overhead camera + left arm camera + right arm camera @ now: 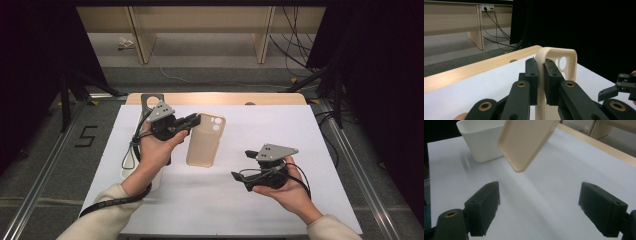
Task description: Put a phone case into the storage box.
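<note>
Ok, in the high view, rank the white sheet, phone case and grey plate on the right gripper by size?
1. White sheet
2. Phone case
3. Grey plate; it sits nearer the camera, yet looks smallest.

Black "5" on the grey floor [50, 145] (left of the table [320, 150])
</note>
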`<state>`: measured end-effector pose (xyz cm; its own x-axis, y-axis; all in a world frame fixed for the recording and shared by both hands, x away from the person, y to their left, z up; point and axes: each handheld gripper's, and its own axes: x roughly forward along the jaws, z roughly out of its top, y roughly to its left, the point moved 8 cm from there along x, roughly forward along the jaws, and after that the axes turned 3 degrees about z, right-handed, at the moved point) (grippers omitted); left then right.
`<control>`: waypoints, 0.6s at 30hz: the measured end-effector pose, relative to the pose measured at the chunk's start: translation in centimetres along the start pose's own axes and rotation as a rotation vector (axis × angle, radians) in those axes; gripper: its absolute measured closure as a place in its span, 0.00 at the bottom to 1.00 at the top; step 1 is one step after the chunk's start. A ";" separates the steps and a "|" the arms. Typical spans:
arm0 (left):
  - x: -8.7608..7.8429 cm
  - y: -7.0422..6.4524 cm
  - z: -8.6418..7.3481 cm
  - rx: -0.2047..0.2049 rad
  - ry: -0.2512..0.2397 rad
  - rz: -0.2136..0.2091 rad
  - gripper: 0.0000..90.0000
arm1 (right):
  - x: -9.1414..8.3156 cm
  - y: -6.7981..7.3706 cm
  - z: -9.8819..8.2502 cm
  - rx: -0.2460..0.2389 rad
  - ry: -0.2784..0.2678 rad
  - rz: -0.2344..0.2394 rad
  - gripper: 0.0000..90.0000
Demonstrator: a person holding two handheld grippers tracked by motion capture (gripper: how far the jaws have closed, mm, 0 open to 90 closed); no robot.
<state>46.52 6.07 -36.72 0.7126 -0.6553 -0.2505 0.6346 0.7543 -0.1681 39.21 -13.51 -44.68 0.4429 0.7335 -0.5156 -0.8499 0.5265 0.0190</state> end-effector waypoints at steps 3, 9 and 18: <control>-0.4 0.3 0.2 -0.002 -0.008 0.004 0.92 | -0.3 -0.3 -0.1 0.007 -0.005 -0.014 0.20; -1.2 1.0 0.5 0.002 -0.019 0.012 0.92 | -0.7 -0.8 -0.4 0.023 -0.011 -0.027 0.19; -2.2 1.8 0.9 0.005 -0.033 0.023 0.92 | -1.4 -1.4 -0.7 0.042 -0.023 -0.050 0.19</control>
<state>46.34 8.85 -35.57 0.7363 -0.6389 -0.2227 0.6194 0.7690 -0.1584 39.58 -15.55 -44.63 0.4910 0.7154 -0.4971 -0.8142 0.5798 0.0304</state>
